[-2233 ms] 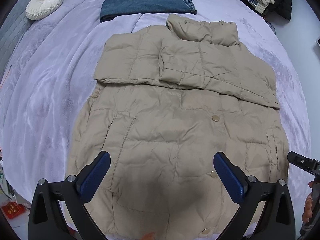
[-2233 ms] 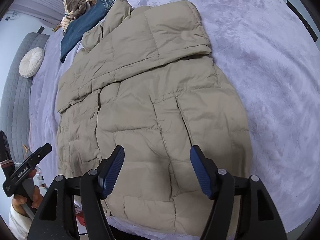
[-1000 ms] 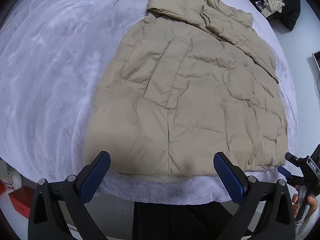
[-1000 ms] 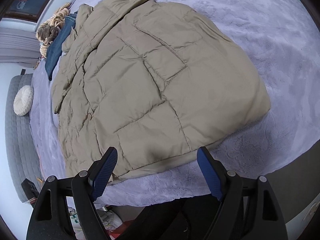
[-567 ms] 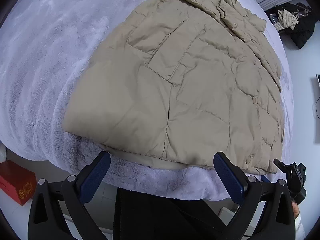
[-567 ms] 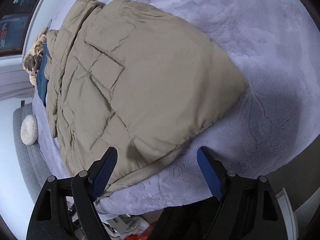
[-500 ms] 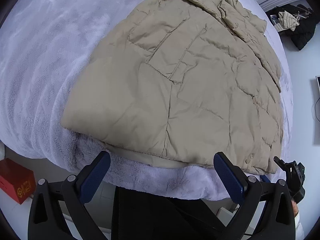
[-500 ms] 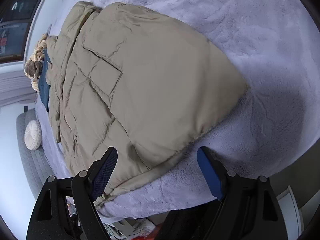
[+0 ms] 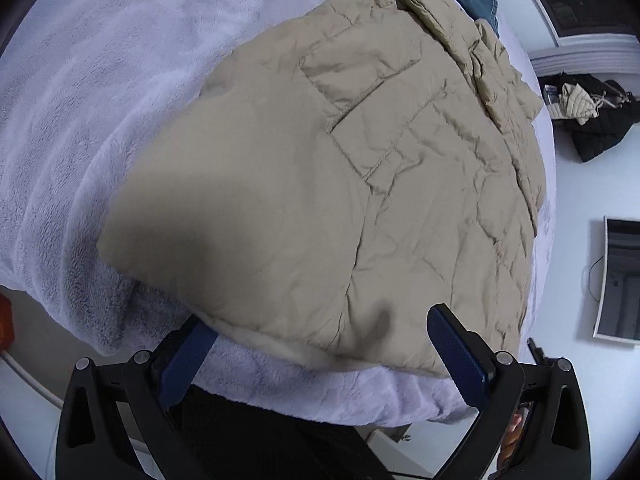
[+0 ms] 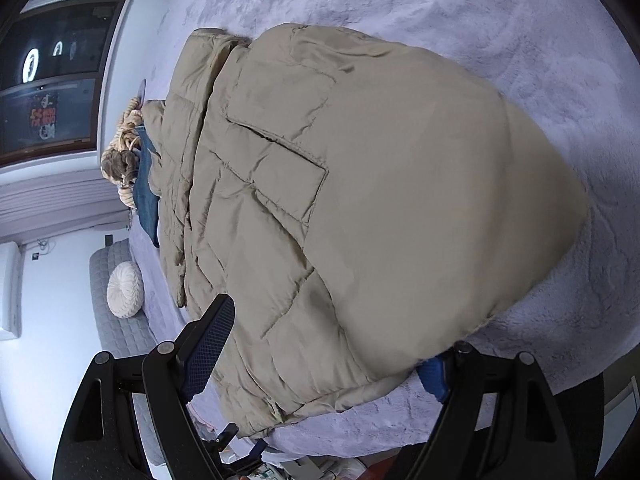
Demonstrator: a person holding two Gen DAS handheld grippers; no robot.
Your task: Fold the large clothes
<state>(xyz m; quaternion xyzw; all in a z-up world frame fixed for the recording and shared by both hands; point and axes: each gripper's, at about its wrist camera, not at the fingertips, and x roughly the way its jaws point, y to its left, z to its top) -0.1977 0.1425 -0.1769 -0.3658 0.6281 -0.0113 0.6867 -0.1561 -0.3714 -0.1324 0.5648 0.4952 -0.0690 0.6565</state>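
I have both tongs down at the near edge of the bed (image 9: 92, 128), which is covered in a pale lilac fleece blanket. The tan puffer jacket (image 9: 360, 184) lies flat on that blanket, its hem toward me and its collar at the far end, with the sleeves folded across the upper body.

My left tongs (image 9: 320, 356) are spread wide. 1 blue pad (image 9: 188, 360) sits low at the left corner of the hem, partly tucked behind the jacket's edge, and the other pad stands over the hem further right. Neither pad presses the fabric.

My right tongs (image 10: 324, 354) are spread wide as well, straddling the jacket's other hem corner. 1 pad (image 10: 208, 344) stands above the quilted fabric, and the other is mostly hidden beneath the overhanging hem edge; I see no squeeze on the cloth.

Beyond the collar lie folded jeans (image 10: 146, 184) and a striped, knitted bundle (image 10: 122, 152). A round white cushion (image 10: 125, 289) rests at the grey headboard.
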